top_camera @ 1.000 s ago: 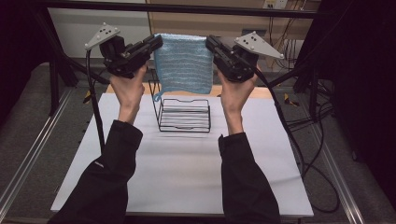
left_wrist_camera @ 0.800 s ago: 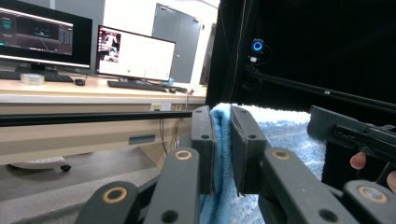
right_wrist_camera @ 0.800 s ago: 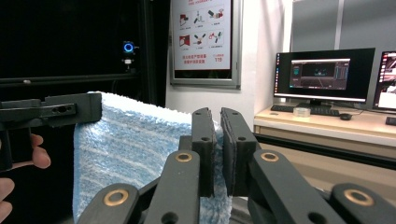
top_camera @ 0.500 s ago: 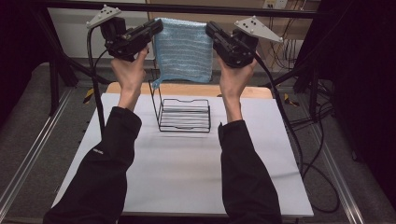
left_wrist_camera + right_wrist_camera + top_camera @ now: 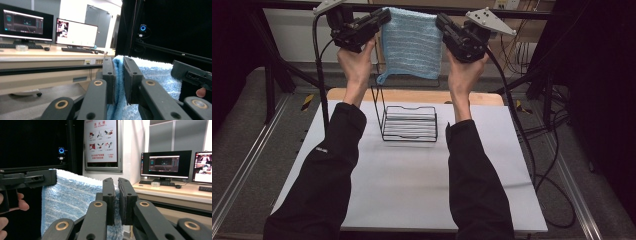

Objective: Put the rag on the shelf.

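A light blue striped towel (image 5: 412, 45) hangs spread out in the air, held by its two top corners. My left gripper (image 5: 384, 16) is shut on its upper left corner; in the left gripper view the terry cloth (image 5: 155, 75) is pinched between the two black jaws of the left gripper (image 5: 119, 65). My right gripper (image 5: 439, 21) is shut on the upper right corner, with the towel (image 5: 72, 195) clamped between the jaws of the right gripper (image 5: 116, 185). Below the towel a black wire rack (image 5: 408, 122) stands on the white table (image 5: 412, 185).
A wooden strip (image 5: 412, 95) runs along the table's far edge. Black frame posts and cables (image 5: 522, 125) flank the table on both sides. Desks with monitors (image 5: 75, 32) stand beyond the work area.
Both hands have risen and moved farther from the camera, lifting the stretched towel higher above the wire rack. The grips are unchanged.
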The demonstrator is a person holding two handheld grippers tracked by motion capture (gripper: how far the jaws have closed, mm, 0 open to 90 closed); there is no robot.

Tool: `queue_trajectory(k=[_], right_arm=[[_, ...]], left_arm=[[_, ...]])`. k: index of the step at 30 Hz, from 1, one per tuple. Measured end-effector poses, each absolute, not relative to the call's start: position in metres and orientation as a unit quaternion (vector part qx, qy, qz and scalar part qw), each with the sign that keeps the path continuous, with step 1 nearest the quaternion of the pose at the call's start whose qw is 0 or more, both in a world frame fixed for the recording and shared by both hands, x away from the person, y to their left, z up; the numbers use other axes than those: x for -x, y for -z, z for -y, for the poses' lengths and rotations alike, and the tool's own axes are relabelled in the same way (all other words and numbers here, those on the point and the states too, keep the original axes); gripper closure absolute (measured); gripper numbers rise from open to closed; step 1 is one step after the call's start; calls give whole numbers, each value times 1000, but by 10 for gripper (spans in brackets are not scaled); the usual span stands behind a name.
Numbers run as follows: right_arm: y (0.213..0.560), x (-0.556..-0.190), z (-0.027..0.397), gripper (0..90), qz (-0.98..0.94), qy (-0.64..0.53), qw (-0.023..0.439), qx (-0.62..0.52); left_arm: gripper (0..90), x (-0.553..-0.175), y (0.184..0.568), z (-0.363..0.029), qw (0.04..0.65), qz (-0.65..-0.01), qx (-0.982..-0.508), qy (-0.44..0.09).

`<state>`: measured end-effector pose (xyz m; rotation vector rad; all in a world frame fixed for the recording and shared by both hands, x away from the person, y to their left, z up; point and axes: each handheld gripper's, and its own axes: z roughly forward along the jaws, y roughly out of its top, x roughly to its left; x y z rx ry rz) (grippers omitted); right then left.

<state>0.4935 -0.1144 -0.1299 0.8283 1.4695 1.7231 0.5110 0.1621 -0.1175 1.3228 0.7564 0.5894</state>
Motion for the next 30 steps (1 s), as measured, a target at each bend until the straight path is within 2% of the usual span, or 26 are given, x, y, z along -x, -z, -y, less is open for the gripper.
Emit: queue_trajectory(k=[14, 30], right_arm=[[143, -515, 107, 849, -591, -649, 350, -327], [178, -510, 105, 846, -621, -637, 324, -322]], left_arm=[[805, -529, 144, -172, 679, -344, -596, -258], [804, -505, 180, -183, 660, -332, -627, -247]])
